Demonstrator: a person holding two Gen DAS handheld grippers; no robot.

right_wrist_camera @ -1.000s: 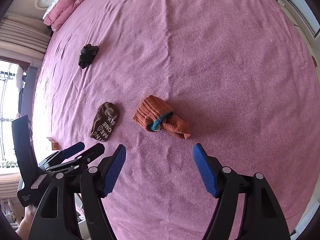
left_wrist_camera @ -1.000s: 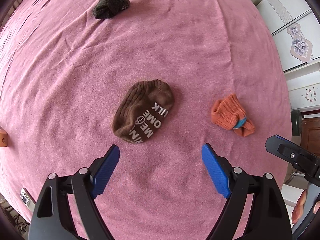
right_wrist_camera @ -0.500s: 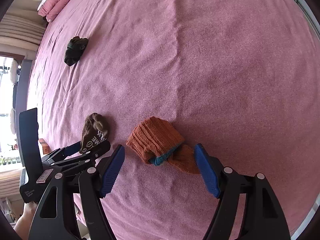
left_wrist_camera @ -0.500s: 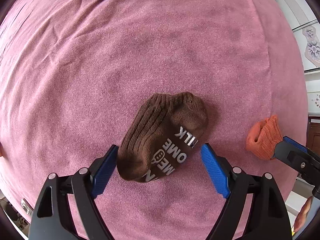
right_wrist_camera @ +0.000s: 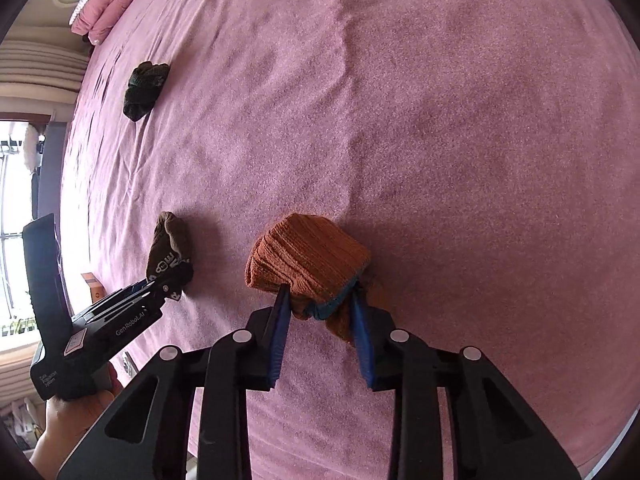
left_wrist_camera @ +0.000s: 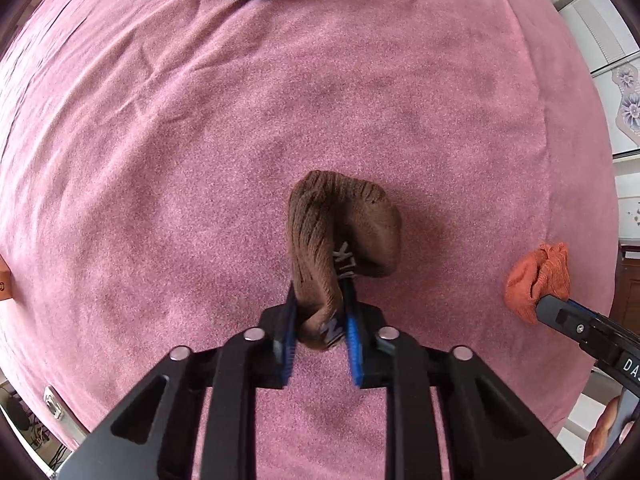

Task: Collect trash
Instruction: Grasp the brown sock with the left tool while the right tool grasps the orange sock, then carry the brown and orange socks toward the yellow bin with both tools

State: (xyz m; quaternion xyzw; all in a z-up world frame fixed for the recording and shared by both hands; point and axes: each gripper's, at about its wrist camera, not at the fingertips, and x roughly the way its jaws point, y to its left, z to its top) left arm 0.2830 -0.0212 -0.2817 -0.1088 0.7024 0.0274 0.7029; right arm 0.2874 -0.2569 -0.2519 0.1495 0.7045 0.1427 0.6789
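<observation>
The left gripper [left_wrist_camera: 320, 320] is clamped on the near end of a brown ribbed knit sock with white lettering [left_wrist_camera: 340, 236], whose long axis runs straight forward from the jaws, the far end bunched and resting on the pink plush bedspread [left_wrist_camera: 200, 140]. The right gripper [right_wrist_camera: 320, 308] is likewise closed on the teal-trimmed near edge of an orange ribbed knit sock [right_wrist_camera: 308, 256], the bulk lying ahead of the jaws and slightly left. In my judgement the coming move is a straight lift of both; a dark green-black balled sock [right_wrist_camera: 144, 88] lies far forward, nearer the left gripper.
</observation>
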